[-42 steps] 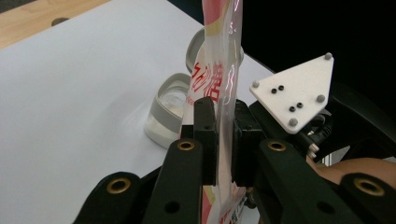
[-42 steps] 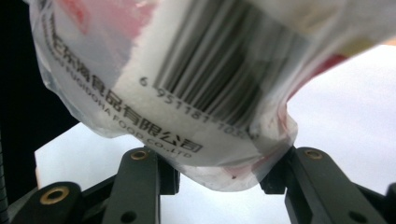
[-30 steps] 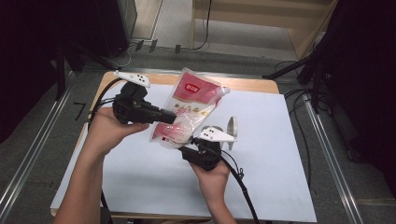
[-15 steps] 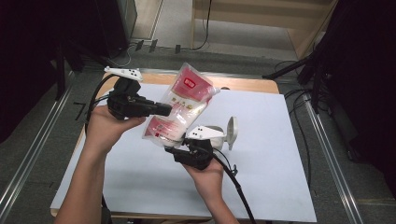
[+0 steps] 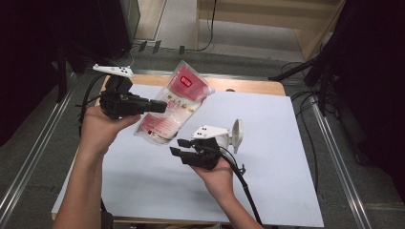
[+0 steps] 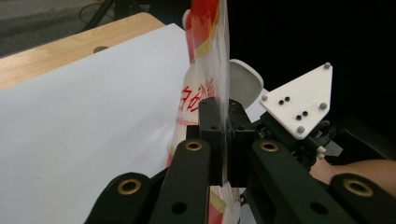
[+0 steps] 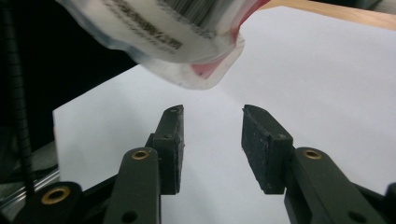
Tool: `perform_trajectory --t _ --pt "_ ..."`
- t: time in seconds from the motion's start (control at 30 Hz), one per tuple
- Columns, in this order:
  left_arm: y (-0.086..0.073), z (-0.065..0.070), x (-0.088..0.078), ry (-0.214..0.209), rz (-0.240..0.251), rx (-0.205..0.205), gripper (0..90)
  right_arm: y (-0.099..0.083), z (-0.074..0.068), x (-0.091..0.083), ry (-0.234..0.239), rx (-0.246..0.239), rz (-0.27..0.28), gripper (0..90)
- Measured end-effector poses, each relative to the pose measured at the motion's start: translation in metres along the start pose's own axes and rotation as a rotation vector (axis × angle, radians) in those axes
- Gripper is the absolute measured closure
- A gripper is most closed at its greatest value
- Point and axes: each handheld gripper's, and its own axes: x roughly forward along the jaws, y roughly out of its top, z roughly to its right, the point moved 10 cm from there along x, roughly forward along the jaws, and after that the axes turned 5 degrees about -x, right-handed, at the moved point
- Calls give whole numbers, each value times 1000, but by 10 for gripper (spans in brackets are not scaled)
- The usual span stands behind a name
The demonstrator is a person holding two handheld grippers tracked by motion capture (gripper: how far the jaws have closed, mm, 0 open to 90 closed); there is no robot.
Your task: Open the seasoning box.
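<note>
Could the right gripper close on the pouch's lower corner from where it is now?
Probably yes. The right gripper has its jaws open and empty, nothing lies between them and the pouch, whose corner hangs just ahead, held up by the left gripper.

A: Count pls. How many pouches were there?
B: 1 clear plastic pouch with red-and-white print (image 5: 173, 106), no more.
A: Grippers?
B: 2 black two-jaw grippers, one left (image 5: 160, 106), one right (image 5: 177, 147). 2 hands too, 1 on each.
A: Tables?
B: 1 wooden table (image 5: 248, 86), w/ 1 white sheet (image 5: 267, 143) on top.
</note>
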Motion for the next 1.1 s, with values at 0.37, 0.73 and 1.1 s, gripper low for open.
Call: perform_trajectory --t 0.37,0.73,1.1 --pt "-9 -37 4 58 8 -54 900 -5 -2 -15 60 -88 -61 584" --pt "-20 -65 33 84 -13 -56 900 -10 0 -35 93 -92 -45 583" --pt "-23 -86 62 116 -11 0 900 -27 11 -65 66 -78 -29 560"
